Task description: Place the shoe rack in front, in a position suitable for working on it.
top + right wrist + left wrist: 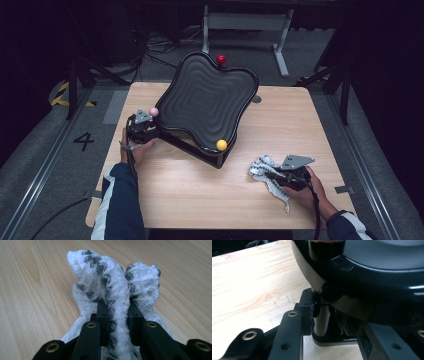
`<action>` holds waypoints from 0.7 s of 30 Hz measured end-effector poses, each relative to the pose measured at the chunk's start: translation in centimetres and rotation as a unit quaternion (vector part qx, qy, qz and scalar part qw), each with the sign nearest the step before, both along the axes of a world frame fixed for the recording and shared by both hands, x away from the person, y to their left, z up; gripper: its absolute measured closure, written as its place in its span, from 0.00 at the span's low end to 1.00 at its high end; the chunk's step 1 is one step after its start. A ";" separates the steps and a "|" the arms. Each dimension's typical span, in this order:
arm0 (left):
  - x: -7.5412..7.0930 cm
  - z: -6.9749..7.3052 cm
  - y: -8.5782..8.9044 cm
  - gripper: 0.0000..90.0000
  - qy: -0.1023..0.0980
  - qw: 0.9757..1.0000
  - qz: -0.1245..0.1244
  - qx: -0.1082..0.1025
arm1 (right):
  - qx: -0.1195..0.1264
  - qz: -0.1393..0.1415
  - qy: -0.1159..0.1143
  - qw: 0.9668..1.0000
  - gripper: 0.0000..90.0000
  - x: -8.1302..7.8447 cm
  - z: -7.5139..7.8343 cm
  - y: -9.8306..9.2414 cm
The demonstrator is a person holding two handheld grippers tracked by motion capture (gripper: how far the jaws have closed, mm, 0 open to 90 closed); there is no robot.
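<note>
A black tray [207,100] with a rippled surface stands tilted on a black stand, with a pink ball [154,112], a red ball [221,59] and a yellow ball [221,145] at its corners. My left gripper [152,130] is at the pink-ball corner. In the left gripper view its jaws [329,322] stand on either side of a pale post [321,322] under the tray's rim [374,285]; one pad touches the post, the other stands slightly off it. My right gripper [270,174] rests at the front right, shut on a white cloth with black marks [261,166], which bunches up between the jaws [117,312] as cloth [100,272].
The wooden table [200,195] has bare room in front of the tray and between my hands. The tray's stand base [200,152] reaches toward the middle. A metal frame [245,22] stands on the floor behind the table.
</note>
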State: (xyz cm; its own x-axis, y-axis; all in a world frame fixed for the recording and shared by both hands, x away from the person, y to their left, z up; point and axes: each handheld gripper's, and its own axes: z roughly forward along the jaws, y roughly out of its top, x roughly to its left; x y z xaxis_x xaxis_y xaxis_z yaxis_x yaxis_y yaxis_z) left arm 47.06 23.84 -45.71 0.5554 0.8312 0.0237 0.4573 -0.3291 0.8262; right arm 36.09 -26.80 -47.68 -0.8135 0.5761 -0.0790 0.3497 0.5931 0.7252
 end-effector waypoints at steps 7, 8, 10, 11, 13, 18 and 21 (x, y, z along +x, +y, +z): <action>-3.1 0.3 -0.9 0.77 -0.002 0.999 -0.051 0.001 | -0.006 0.005 0.002 1.000 0.86 -0.3 0.1 -0.3; -3.5 0.5 -1.1 0.77 -0.003 0.998 -0.059 0.000 | -0.008 0.008 0.002 1.000 0.86 -0.3 0.1 -0.4; -4.6 0.8 -1.7 0.79 -0.006 0.997 -0.078 0.005 | -0.009 0.012 0.002 1.000 0.86 -0.2 0.2 -0.4; -5.0 0.9 -2.0 0.79 -0.006 0.996 -0.087 0.008 | -0.009 0.013 0.000 1.000 0.86 -0.2 0.2 -0.4; -5.8 1.0 -2.7 0.80 -0.007 0.995 -0.098 0.020 | -0.010 0.015 -0.001 1.000 0.86 -0.2 0.2 -0.4; -7.4 1.1 -4.2 0.81 -0.003 0.992 -0.122 0.013 | -0.012 0.020 -0.004 1.000 0.86 -0.2 0.2 -0.4; -8.0 1.0 -4.9 0.81 -0.004 0.992 -0.129 0.013 | -0.011 0.023 -0.001 1.000 0.86 -0.2 0.2 -0.5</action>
